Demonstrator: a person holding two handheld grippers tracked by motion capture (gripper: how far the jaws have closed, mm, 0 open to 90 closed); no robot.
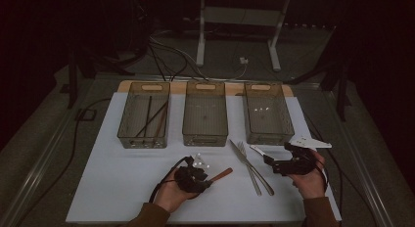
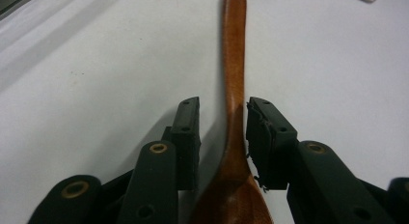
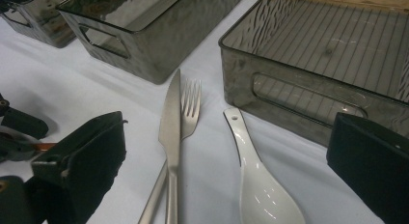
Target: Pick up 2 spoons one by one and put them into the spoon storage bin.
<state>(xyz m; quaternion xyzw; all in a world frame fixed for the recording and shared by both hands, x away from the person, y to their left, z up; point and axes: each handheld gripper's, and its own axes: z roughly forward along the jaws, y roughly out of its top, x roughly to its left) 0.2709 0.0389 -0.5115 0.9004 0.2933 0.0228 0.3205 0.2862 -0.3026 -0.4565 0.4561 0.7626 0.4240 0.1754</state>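
Left gripper (image 2: 223,137): jaws parted around wooden spoon (image 2: 234,89) on counter (image 2: 96,89). Right gripper (image 3: 226,171): jaws wide apart above white spoon (image 3: 260,185), beside knife (image 3: 171,132) and fork (image 3: 190,108).

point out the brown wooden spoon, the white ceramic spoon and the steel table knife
brown wooden spoon (image 2: 234,79), left gripper view, on its handle beyond the jaws
white ceramic spoon (image 3: 267,195), right gripper view, on its bowl
steel table knife (image 3: 171,122), right gripper view, on its blade
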